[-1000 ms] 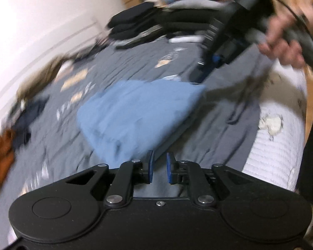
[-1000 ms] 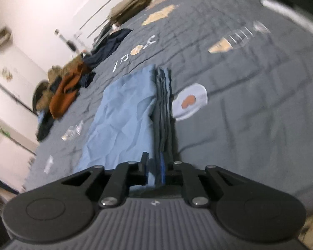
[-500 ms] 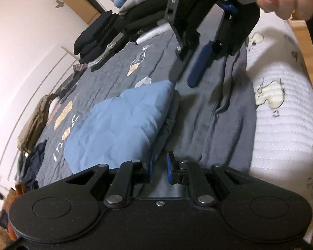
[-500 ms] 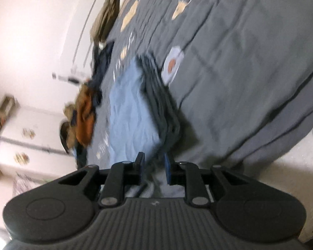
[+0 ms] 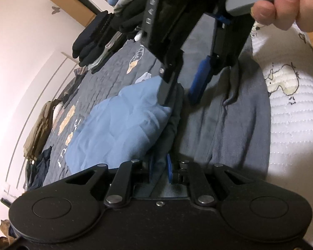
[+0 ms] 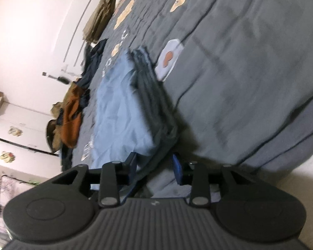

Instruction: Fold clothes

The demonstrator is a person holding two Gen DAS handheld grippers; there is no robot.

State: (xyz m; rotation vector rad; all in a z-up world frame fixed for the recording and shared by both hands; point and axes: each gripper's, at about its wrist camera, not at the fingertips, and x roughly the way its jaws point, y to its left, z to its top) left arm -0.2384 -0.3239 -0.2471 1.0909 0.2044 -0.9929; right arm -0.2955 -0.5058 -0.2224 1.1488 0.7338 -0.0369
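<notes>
Nearest, left gripper (image 5: 159, 170) clamped on the folded garment's (image 5: 119, 125) grey edge. Right gripper (image 6: 154, 169) just opening, pads clear of the cloth between them: fold laid, release begun. Farther out: blue panel over stacked grey layers, flat on the grey bedspread (image 6: 250, 62).

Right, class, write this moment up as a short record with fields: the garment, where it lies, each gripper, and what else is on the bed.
garment: folded blue garment with grey layers at its edge
surface: grey bedspread
left gripper: shut on the garment's near edge
right gripper: fingers have just been opening; cloth lies between them, not pinched
hand: holds the right gripper's handle
elsewhere: stack of folded clothes; orange and dark clothes in a heap
</notes>
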